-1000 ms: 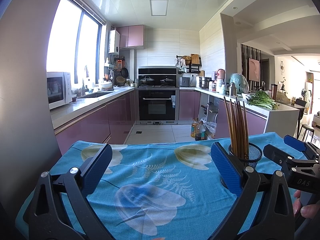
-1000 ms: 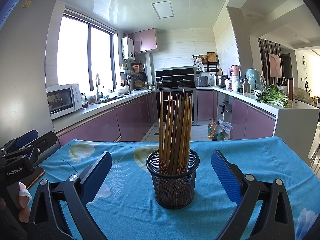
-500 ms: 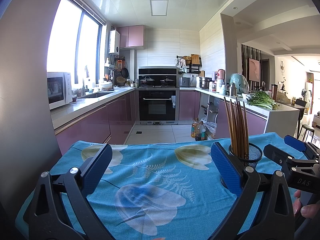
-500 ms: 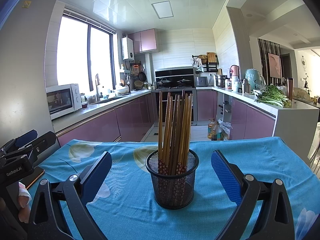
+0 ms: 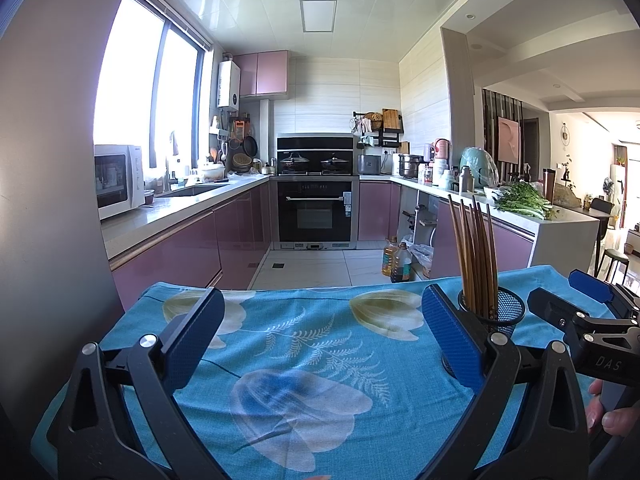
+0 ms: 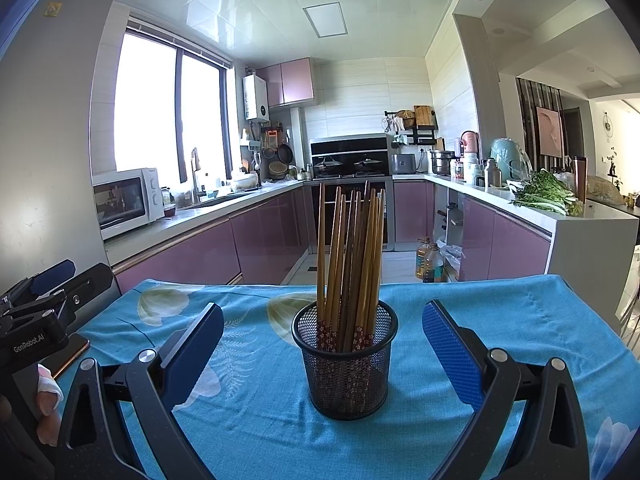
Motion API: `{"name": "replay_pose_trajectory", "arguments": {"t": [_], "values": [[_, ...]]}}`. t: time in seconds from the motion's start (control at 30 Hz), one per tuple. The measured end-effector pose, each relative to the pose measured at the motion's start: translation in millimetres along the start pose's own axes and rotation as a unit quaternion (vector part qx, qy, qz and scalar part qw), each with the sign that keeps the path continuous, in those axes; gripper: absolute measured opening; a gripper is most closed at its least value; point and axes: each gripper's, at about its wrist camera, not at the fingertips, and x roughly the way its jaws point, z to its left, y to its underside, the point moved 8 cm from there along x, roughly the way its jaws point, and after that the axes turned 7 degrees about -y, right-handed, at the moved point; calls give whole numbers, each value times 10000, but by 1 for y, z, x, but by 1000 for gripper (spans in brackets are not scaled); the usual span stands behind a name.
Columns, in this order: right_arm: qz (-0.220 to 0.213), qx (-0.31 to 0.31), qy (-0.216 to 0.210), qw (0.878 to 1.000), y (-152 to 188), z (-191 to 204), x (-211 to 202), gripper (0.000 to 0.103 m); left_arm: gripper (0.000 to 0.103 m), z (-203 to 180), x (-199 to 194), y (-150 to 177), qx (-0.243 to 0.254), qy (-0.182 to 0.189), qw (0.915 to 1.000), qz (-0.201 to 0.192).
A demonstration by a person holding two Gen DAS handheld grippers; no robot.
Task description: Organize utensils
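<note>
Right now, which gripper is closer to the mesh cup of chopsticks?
Right. The right gripper faces the mesh cup head on, open fingers either side. The left gripper, also open, sits off to the cup's left over bare tablecloth.
</note>
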Motion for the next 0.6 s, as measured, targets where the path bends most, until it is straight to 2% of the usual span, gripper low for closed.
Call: {"name": "replay_pose_trajectory", "arguments": {"t": [0.6], "values": [[10,15,2,10000,-1,0,1,96,97,0,0,0,-1,1,10000,6]]}}
